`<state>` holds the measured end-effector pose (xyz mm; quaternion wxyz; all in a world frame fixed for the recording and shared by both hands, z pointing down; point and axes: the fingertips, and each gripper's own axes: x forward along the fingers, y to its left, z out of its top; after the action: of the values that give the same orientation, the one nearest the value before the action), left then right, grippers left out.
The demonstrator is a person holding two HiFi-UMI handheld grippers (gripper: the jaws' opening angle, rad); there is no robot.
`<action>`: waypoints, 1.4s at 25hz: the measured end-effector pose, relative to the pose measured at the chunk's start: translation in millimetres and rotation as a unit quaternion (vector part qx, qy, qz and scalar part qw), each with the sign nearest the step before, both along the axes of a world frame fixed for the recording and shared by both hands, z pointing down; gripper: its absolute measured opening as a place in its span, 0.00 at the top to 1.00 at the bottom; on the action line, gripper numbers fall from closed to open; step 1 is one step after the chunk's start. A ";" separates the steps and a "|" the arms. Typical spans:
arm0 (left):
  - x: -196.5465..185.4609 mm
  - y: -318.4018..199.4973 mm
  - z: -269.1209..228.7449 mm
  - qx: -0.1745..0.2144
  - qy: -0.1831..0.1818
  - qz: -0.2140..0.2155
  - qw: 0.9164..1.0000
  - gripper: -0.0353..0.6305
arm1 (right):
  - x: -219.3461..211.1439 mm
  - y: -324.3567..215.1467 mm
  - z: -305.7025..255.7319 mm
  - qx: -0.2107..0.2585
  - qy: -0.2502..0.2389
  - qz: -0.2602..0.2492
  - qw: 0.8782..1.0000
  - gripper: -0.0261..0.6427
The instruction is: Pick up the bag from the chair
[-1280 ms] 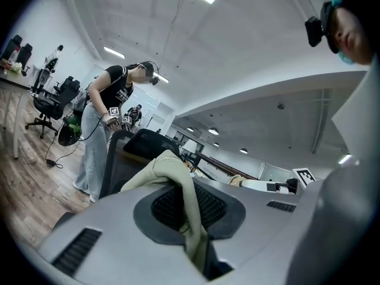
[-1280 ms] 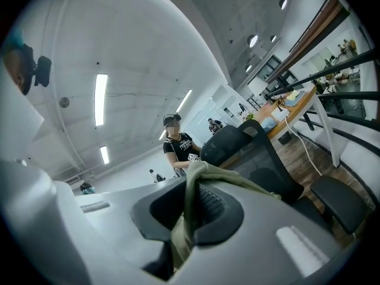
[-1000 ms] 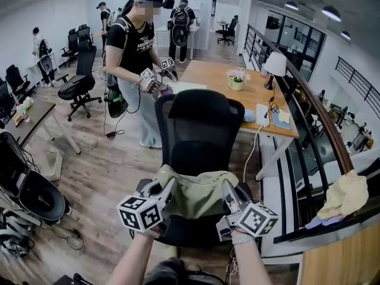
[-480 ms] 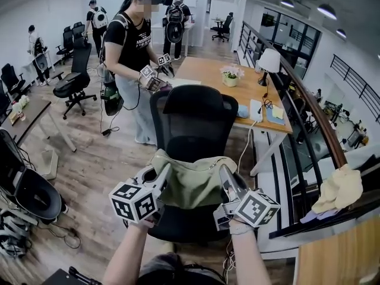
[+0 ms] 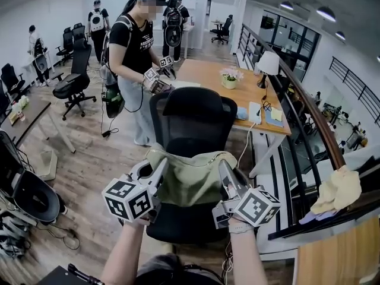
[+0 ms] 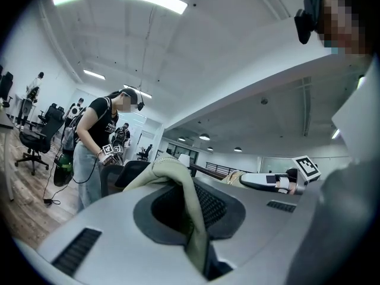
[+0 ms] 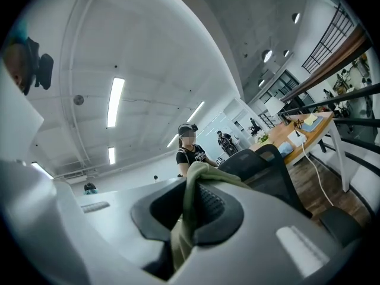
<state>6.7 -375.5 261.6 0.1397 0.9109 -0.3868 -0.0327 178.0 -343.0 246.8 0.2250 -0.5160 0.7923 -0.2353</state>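
Lifted higher off the chair [image 5: 196, 117] seat than a second ago: olive bag [image 5: 191, 180], hanging in front of the backrest. Stretched crosswise, long axis left to right, top edge upward. Pinched at one end by left gripper [image 5: 160, 164] and at the other by right gripper [image 5: 224, 168], each clamped on fabric. Shown only in the gripper views: cloth fold squeezed between the pads. Shown only in the head view: full span of bag between both grippers, seat below.

no legible text, shirt print [image 5: 144, 42] unreadable
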 end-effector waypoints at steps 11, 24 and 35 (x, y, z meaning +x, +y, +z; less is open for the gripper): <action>-6.5 -5.7 -42.0 0.043 0.002 -0.001 0.999 0.92 | -3.9 -5.1 -40.7 0.034 0.010 0.004 0.999 0.92; -8.9 -6.0 -82.7 0.083 0.013 0.004 0.996 0.92 | -5.6 -2.2 -80.8 0.077 0.027 0.015 0.997 0.92; -15.7 -0.8 -99.7 0.097 0.022 0.000 0.995 0.92 | -13.3 2.4 -98.7 0.096 0.032 0.016 0.995 0.92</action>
<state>-9.0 -376.3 161.9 0.0595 0.9192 -0.3786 -0.0903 164.7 -340.7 148.1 0.2517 -0.5122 0.8096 -0.1373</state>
